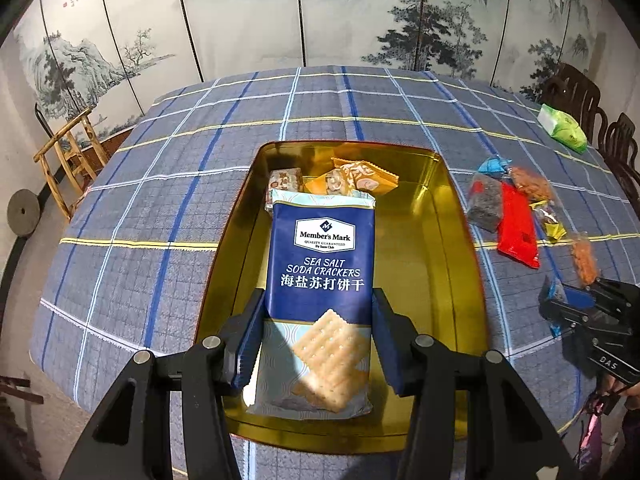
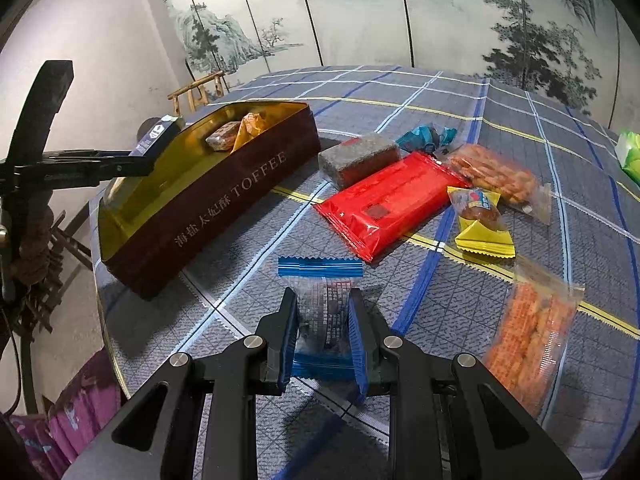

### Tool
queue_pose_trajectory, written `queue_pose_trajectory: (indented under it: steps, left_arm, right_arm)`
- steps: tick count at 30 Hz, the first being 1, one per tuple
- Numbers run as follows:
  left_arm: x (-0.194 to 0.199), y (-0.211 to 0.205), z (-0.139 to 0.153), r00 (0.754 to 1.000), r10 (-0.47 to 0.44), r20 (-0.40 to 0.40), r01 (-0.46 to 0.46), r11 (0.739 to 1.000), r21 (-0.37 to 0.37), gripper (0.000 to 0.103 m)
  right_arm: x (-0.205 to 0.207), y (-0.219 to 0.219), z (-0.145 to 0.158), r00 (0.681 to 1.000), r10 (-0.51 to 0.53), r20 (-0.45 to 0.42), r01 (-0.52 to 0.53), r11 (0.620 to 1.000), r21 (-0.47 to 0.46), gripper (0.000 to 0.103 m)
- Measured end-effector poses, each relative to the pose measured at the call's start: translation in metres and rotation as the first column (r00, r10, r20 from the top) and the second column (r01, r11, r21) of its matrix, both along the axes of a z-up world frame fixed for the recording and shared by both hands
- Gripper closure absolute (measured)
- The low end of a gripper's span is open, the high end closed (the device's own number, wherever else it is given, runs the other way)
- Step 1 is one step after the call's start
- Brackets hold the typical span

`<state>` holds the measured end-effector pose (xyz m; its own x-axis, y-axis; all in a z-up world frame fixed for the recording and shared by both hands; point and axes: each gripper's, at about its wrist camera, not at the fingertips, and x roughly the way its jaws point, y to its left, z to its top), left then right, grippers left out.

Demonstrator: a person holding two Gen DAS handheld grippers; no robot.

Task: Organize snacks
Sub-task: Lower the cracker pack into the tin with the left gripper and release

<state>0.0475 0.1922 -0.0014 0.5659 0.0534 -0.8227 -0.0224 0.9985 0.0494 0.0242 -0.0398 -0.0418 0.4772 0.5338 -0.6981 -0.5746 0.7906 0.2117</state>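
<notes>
Left gripper (image 1: pixel 320 334): clamped on the cracker pack (image 1: pixel 320 280) — pads press its two long edges.
Cracker pack: over the tin (image 1: pixel 452 240), its far end above the small packets (image 1: pixel 348 178) inside.
Right gripper (image 2: pixel 324 336): closed on a clear packet (image 2: pixel 322 312) with blue ends.
Tin: left of the loose snacks (image 2: pixel 384 204) on the checked cloth (image 2: pixel 440 92).

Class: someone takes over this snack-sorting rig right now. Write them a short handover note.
Left tool: shut on the cracker pack, held over the open tin.
Right tool: shut on a blue-edged clear packet, just above the cloth.
Done: a few small snacks lie in the tin.
Left: drop both packs in, then the red pack and the loose snacks around it.
</notes>
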Motion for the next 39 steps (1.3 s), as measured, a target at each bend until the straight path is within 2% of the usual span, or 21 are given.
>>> queue_pose_trajectory:
  steps: [26,36,39]
  left_arm:
    - [0.036,0.022,-0.028,0.998,0.034,-0.051,-0.033,0.999,0.034,0.055]
    - [0.031,0.024,-0.019,0.998,0.055,-0.016,-0.055,0.997,0.052,0.055]
    - [0.02,0.018,-0.009,0.997,0.069,0.019,-0.071,0.995,0.076,0.048]
  right_arm:
    - [0.001,0.0,-0.002,1.0,-0.007,-0.003,0.007,1.0,-0.001,0.078]
    - [0.001,0.001,-0.002,1.0,-0.008,-0.001,0.008,1.0,-0.004,0.078]
    - [0.002,0.001,-0.002,1.0,-0.008,-0.002,0.008,1.0,-0.005,0.078]
